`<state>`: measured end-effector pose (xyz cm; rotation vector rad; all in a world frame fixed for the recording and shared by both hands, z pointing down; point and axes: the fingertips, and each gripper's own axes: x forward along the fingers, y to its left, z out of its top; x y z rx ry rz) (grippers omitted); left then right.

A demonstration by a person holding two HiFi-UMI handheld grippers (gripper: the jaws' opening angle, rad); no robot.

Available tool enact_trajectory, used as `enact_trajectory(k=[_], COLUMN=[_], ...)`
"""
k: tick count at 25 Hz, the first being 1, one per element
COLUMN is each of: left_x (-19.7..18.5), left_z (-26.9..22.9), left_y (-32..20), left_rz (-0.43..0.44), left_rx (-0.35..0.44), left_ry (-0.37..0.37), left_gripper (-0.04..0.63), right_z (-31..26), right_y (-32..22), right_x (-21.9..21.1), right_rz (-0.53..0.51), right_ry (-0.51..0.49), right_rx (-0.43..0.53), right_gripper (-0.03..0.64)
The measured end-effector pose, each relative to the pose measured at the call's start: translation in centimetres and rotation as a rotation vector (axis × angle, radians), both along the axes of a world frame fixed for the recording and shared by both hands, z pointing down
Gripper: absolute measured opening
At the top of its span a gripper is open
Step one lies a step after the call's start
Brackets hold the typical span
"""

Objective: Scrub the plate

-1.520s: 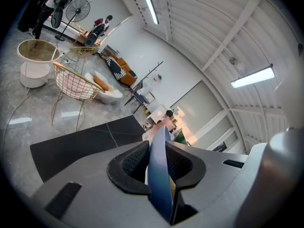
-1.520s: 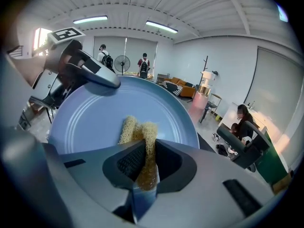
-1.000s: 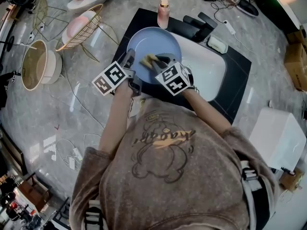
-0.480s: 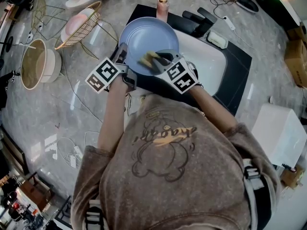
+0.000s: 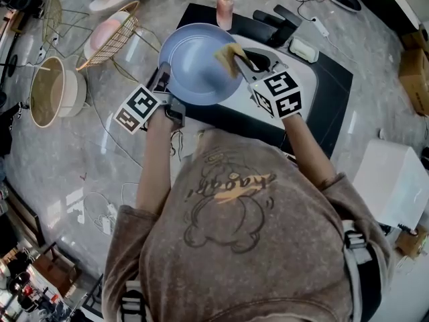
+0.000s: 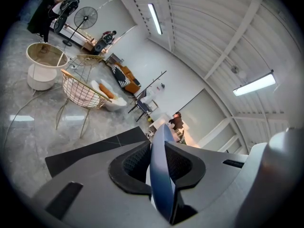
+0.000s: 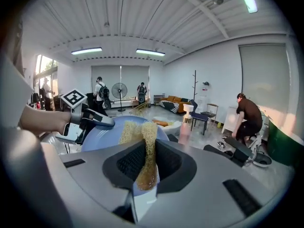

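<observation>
A round blue plate is held up over the left end of the black sink surround. My left gripper is shut on the plate's left rim; in the left gripper view the rim stands edge-on between the pads. My right gripper is shut on a yellow loofah scrubber, which lies against the plate's right part. In the right gripper view the scrubber sticks out between the jaws onto the blue plate, with the left gripper at the far rim.
A white sink basin with a black faucet lies to the right. A pink soap bottle stands behind the plate. A gold wire rack with a pink dish and a beige pot sit at the left. Cables lie on the marble counter.
The plate has moved up and to the left in the head view. My right gripper with the scrubber has slid from the plate's near part to its right edge.
</observation>
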<state>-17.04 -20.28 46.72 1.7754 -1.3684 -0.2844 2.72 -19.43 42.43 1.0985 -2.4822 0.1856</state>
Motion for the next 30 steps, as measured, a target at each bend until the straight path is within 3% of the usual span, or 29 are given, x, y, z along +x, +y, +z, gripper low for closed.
enact_trajectory(k=[7, 15, 26, 30], left_x=[-1.3, -3.5, -6.7, -7.4], left_z=[1.7, 6.9, 13.5, 14.8], left_y=[0.6, -0.4, -2.2, -2.7], left_rz=[-0.017, -0.091, -0.179, -0.188], left_rx=[-0.035, -0.089, -0.171, -0.21], left_ry=[-0.002, 0.046, -0.011, -0.088], left_gripper=[0.08, 0.079, 0.072, 0.059], right_z=[-0.6, 0.8, 1.5, 1.9], right_y=[-0.1, 0.4, 0.5, 0.4], right_x=[3.6, 3.6, 4.2, 4.5], right_rz=[0.122, 0.148, 0.177, 0.189], right_ry=[-0.094, -0.131, -0.126, -0.122], right_rx=[-0.012, -0.052, -0.066, -0.075], right_gripper=[0.052, 0.052, 0.052, 0.052])
